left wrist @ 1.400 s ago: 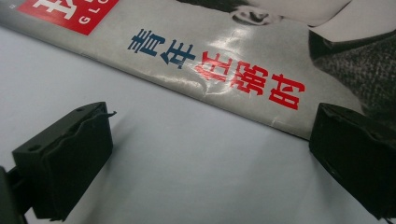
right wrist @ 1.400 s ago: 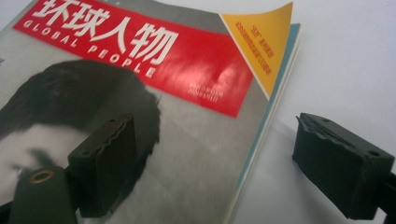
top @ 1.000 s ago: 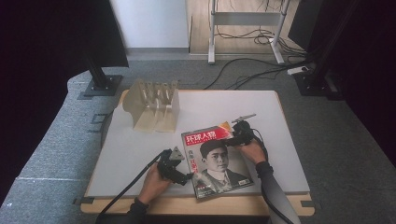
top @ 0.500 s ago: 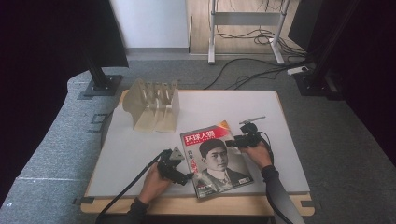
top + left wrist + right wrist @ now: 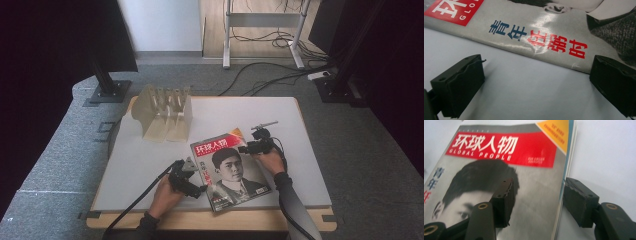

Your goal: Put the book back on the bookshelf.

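Right gripper (image 5: 536,202) half-closing astride magazine (image 5: 231,168) right edge, not pinching; left gripper (image 5: 536,82) wide, magazine's left long edge just beyond.

magazine (image 5: 230,170): grey cover, red title band, orange corner | table (image 5: 300,120): white | rack (image 5: 162,112): beige

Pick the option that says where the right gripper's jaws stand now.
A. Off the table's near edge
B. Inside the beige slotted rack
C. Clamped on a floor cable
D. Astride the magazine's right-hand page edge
D: in the right gripper view the right gripper has one black jaw over the glossy red-titled magazine cover and the other on the white table beside its page edge.
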